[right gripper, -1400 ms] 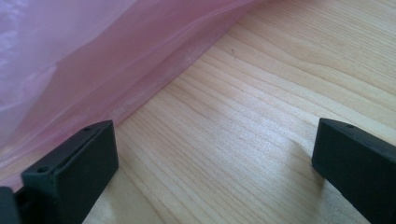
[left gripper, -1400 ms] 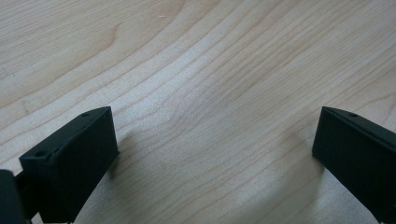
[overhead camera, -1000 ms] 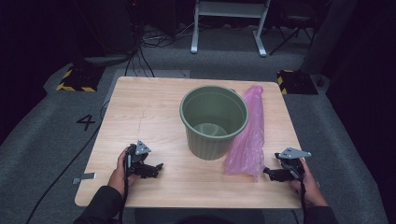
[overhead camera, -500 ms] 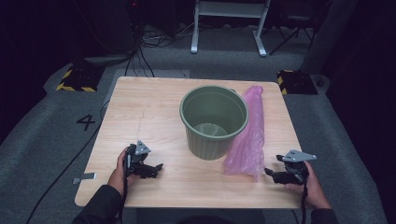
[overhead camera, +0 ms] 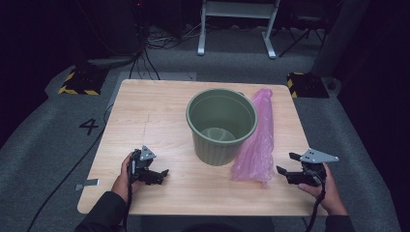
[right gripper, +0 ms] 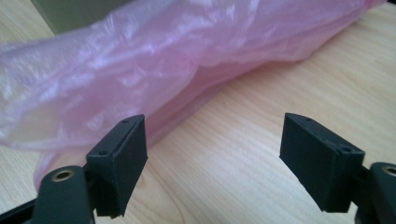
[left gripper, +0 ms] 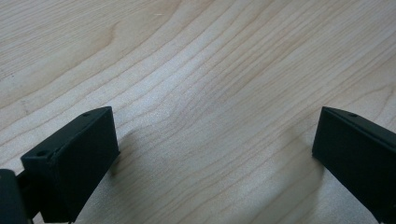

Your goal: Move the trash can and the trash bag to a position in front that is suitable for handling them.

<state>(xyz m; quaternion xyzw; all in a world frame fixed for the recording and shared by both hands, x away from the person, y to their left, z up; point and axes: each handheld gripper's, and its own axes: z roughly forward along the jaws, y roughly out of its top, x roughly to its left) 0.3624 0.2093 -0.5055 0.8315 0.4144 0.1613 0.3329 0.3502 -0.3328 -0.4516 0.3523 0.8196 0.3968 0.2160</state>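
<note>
A green plastic bucket (overhead camera: 221,125) stands upright in the middle of the wooden table (overhead camera: 145,111). A crumpled pink plastic bag (overhead camera: 256,145) lies along its right side. My right gripper (overhead camera: 286,163) hovers just right of the bag's near end, pointing at it. In the right gripper view the bag (right gripper: 163,70) lies a little beyond the gripper (right gripper: 212,144). Its jaws have just closed a little but stand wide apart with nothing between them. My left gripper (overhead camera: 163,176) rests low at the front left, open over bare wood (left gripper: 215,140).
The bucket's green wall (right gripper: 70,11) shows behind the bag in the right gripper view. On the floor beyond the table lie yellow-and-black striped blocks (overhead camera: 77,83), cables and a white frame's legs (overhead camera: 237,29). A cable trails off the table's front left.
My right hand has lifted its gripper a little off the table beside the bag. The left gripper, bucket and bag have not moved.
</note>
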